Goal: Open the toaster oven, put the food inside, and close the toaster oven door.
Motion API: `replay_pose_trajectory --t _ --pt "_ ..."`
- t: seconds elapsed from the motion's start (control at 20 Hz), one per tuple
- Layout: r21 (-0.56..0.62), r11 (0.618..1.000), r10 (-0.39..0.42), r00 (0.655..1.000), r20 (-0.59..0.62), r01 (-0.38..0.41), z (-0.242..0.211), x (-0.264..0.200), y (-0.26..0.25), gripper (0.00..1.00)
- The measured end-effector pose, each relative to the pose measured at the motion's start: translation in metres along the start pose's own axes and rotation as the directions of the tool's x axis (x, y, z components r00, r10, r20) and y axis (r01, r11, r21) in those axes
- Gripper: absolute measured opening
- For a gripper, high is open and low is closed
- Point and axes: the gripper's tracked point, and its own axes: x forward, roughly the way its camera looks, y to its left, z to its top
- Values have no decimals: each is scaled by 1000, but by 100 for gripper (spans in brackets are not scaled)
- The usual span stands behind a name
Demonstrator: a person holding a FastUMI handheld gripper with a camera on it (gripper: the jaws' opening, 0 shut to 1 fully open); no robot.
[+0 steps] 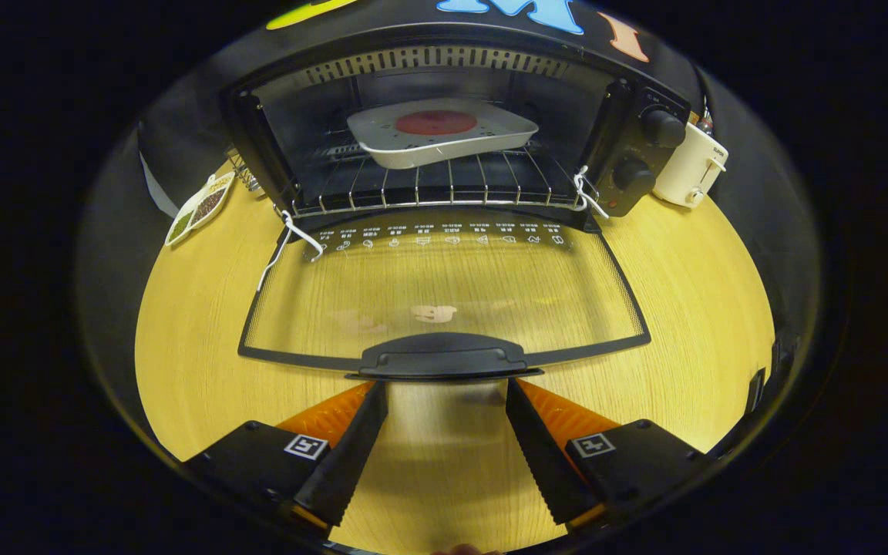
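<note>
A black toaster oven (629, 154) stands at the back of a yellow wooden table (182, 362). Its glass door (444, 293) lies folded down flat toward me, with a black handle (444, 359) on its near edge. Inside, a white dish (444, 146) holding a round red piece of food (436, 122) rests on the wire rack (444, 189). My gripper (448, 387) is open, its fingertips just below the door handle, one at each end of it. Nothing lies between the fingers.
A white toaster (689, 166) stands to the right of the oven, beside its two knobs. To the left of the oven lies a small white dish (199, 208) with compartments of grains. A wire basket corner (242, 171) pokes out behind it.
</note>
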Motion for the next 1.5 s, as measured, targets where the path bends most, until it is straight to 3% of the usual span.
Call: replay_pose_trajectory --t 0.5,0.9,1.05,1.25,1.5 --pt "-10 1000 4 999 34 -4 6 -25 1 99" --pt "83 985 122 956 267 -149 61 -95 29 99" --pt "27 983 151 893 424 -179 107 -146 29 99" --pt "-62 989 142 760 634 -133 147 -220 2 98" --pt "-65 995 101 615 782 -82 162 -294 -54 98"
